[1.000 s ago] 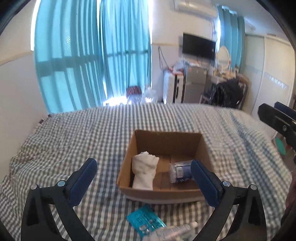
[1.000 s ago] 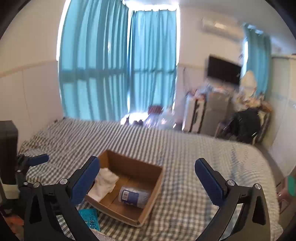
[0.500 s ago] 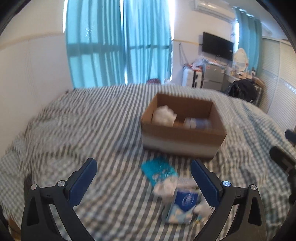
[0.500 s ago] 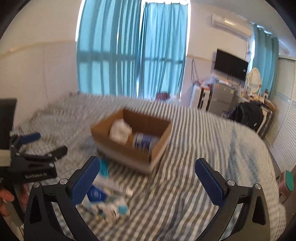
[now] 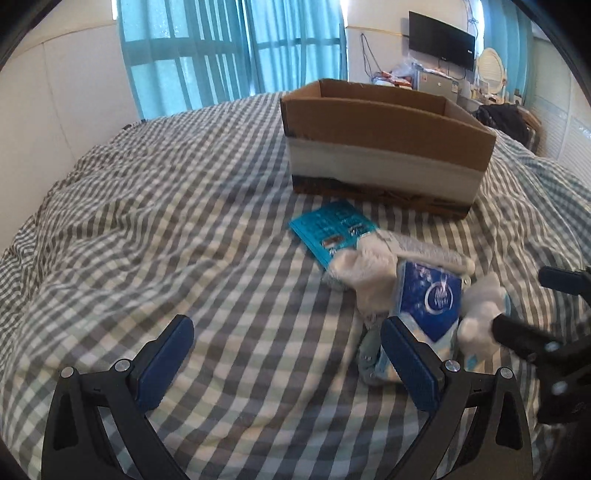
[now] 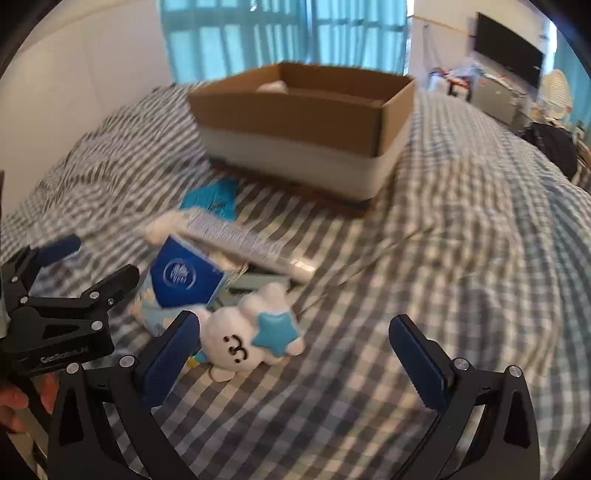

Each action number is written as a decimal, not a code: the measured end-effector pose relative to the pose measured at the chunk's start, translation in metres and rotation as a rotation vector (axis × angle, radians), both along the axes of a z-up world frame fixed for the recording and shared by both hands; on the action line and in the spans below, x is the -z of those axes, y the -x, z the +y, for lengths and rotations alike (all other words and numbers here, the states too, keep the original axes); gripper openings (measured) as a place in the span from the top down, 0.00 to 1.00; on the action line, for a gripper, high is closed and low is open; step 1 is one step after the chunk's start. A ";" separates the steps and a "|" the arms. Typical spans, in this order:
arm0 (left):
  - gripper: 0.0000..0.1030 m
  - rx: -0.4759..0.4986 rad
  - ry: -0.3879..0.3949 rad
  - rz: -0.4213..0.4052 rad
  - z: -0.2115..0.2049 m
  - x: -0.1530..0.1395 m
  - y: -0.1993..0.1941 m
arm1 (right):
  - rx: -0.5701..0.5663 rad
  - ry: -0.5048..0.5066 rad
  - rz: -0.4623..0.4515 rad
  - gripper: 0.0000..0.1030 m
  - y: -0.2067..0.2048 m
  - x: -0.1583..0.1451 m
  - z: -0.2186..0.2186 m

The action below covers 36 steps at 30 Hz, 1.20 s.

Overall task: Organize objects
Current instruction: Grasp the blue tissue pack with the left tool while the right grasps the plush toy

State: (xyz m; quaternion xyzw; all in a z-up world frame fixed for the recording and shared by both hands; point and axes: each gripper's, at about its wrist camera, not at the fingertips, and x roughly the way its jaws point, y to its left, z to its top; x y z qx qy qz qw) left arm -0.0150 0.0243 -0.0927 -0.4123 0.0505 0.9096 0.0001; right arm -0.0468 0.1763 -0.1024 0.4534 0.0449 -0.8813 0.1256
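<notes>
A cardboard box (image 5: 384, 129) stands on the checked bed, also in the right wrist view (image 6: 295, 114). In front of it lies a heap: a teal packet (image 5: 328, 229), a white cloth (image 5: 365, 269), a blue tissue pack (image 5: 428, 299) (image 6: 181, 277), a long tube (image 6: 243, 243) and a white cloud plush with a blue star (image 6: 251, 336). My left gripper (image 5: 288, 362) is open and empty, low over the bed just left of the heap. My right gripper (image 6: 299, 358) is open and empty, with the plush beside its left finger.
The grey checked bedspread (image 5: 166, 221) is rumpled at the left edge. Blue curtains (image 5: 229, 48), a wall TV (image 5: 441, 35) and cluttered furniture stand behind the bed. The left gripper also shows in the right wrist view (image 6: 70, 291).
Both grippers have dropped low toward the heap in front of the box. The box interior has gone out of sight and the objects now lie close before the fingers. Both stayed open.
</notes>
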 end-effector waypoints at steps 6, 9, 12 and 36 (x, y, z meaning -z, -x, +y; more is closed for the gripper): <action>0.00 -0.018 0.017 -0.045 -0.004 0.011 -0.001 | -0.060 -0.062 -0.054 0.07 0.008 0.020 -0.023; 0.00 -0.025 -0.016 -0.059 -0.008 0.012 0.000 | -0.088 -0.037 -0.071 0.20 0.013 0.026 -0.026; 0.00 -0.022 -0.027 -0.062 -0.006 0.009 -0.002 | -0.089 0.013 -0.079 0.33 0.011 0.025 -0.019; 0.40 0.377 -0.048 -0.132 0.113 0.021 -0.010 | 0.201 -0.012 0.064 0.33 -0.002 -0.019 0.059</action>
